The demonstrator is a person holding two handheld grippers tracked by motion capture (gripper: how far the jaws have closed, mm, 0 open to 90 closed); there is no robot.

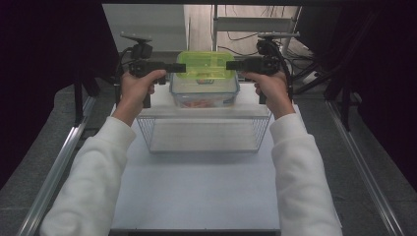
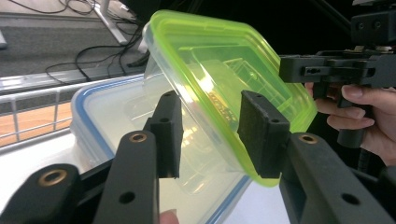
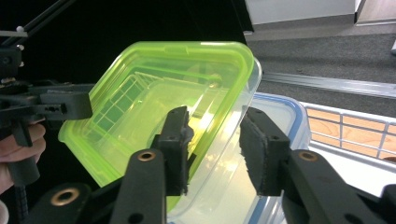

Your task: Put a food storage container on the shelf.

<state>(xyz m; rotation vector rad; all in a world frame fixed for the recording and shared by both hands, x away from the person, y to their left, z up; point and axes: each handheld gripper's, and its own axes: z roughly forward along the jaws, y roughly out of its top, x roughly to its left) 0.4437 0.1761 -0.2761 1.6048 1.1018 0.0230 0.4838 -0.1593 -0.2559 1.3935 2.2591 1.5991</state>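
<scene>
The green-lidded container [image 1: 205, 65] rests on top of the larger blue-rimmed container [image 1: 204, 91], which stands at the far side of the worktop [image 1: 196, 196] just behind the wire basket [image 1: 203, 132]. It lies directly between the two tools: the left hand-held gripper [image 1: 181, 68] reaches in at its left end and the right hand-held gripper [image 1: 231, 65] at its right end, so its long axis runs from one to the other and neither hand is nearer. In the left gripper view the jaws straddle the lid's rim with the pads standing a little off it, partly spread; in the right gripper view the same holds, with a gap beside the far pad. Both seem to be letting go, not gripping. Each tool has open room to draw straight outwards; the basket's rim lies close below the hands.
</scene>
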